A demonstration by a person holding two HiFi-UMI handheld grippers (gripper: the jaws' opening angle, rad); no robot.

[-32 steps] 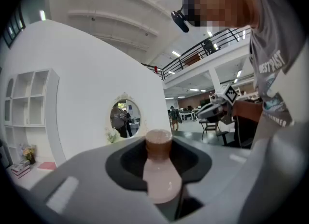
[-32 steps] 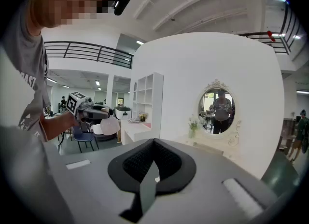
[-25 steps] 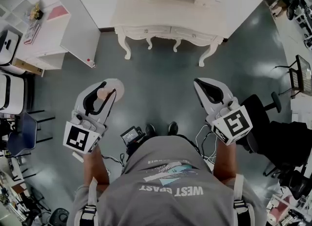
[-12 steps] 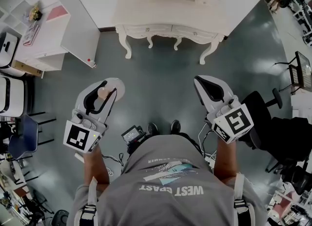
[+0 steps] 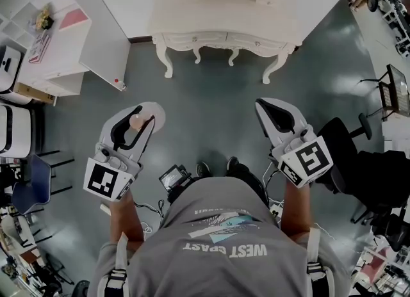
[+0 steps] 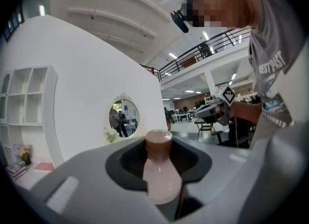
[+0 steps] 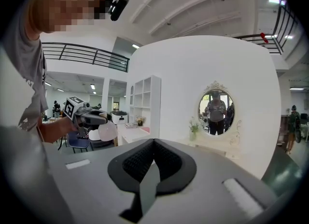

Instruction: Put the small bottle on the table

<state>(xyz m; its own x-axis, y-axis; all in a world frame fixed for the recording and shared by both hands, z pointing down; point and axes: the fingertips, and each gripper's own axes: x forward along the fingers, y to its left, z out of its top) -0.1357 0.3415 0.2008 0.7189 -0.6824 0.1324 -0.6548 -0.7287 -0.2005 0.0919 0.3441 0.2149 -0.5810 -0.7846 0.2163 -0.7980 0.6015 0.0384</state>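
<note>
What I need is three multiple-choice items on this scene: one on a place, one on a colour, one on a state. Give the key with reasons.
1. Where is the small bottle?
A. on the table
B. between the jaws of the left gripper
C. on the floor

2. What colour is the bottle's cap?
A. green
B. blue
C. brown

3. How do the jaws of the right gripper stand?
A. together, with nothing between them
B. closed on a bottle
C. wide apart

Key:
1 B, since the left gripper view shows the jaws gripping its sides.
2 C, since the cap shows brown above a pale pink body.
3 A, since the right gripper view shows the pads meeting with nothing held.
</note>
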